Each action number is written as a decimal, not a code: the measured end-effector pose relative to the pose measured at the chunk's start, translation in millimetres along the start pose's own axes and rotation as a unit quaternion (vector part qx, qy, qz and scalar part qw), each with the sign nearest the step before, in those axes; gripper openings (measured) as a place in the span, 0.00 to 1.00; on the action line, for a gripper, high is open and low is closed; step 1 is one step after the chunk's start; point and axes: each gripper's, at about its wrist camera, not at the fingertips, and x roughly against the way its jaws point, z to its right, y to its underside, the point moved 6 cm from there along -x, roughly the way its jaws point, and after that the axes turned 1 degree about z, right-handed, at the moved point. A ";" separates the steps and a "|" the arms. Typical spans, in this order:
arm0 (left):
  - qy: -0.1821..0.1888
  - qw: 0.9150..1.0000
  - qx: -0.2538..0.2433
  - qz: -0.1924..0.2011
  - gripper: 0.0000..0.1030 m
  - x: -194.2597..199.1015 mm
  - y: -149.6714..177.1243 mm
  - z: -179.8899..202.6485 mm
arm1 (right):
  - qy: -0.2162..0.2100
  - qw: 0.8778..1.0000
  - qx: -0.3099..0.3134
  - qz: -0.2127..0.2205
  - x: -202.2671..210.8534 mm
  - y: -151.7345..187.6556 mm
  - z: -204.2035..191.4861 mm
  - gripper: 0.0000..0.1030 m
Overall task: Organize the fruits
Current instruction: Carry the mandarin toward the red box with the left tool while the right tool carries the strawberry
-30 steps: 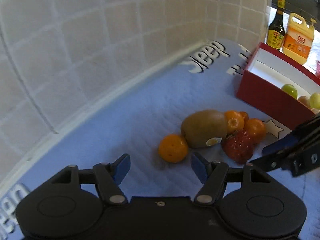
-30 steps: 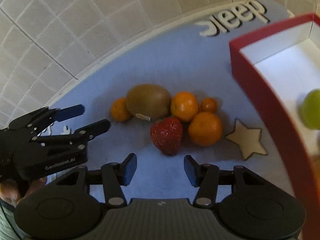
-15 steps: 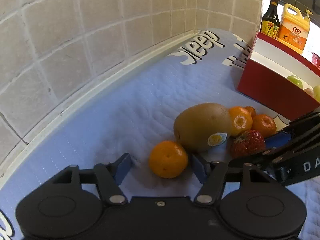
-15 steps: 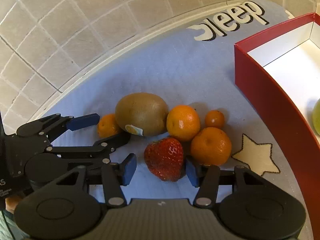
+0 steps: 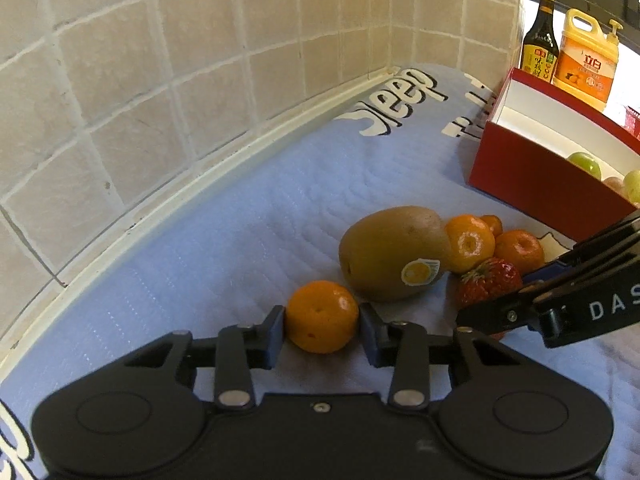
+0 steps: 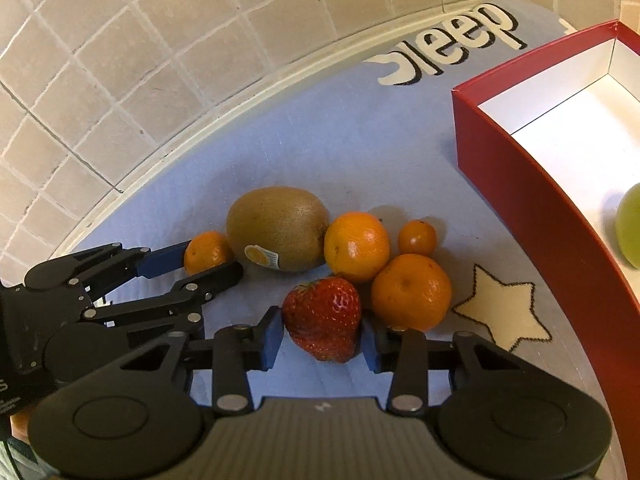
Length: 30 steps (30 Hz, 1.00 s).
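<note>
A pale blue mat (image 5: 248, 240) printed with the word "sleep" runs along a tiled wall (image 5: 160, 80). On it stands a red box (image 6: 520, 200) with a white lining (green fruit already lies inside). Beside the box sits the fruit cluster: a kiwi (image 6: 278, 228) bearing a sticker, three more oranges touching one another, a strawberry (image 6: 324, 318) and a lone small orange (image 5: 322, 316). The left gripper (image 5: 322, 330) has just closed and is clamped on that small orange, still resting on the mat. The right gripper (image 6: 322, 340) has just been closing; its pads flank the strawberry, apparently touching both sides. Two bottles (image 5: 568, 56) stand behind the box.
</note>
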 end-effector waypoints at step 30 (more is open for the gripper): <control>0.110 0.978 -0.021 0.177 0.45 151.5 -188.3 95.7 | 0.049 0.961 -0.130 0.240 249.2 -55.3 197.9 0.41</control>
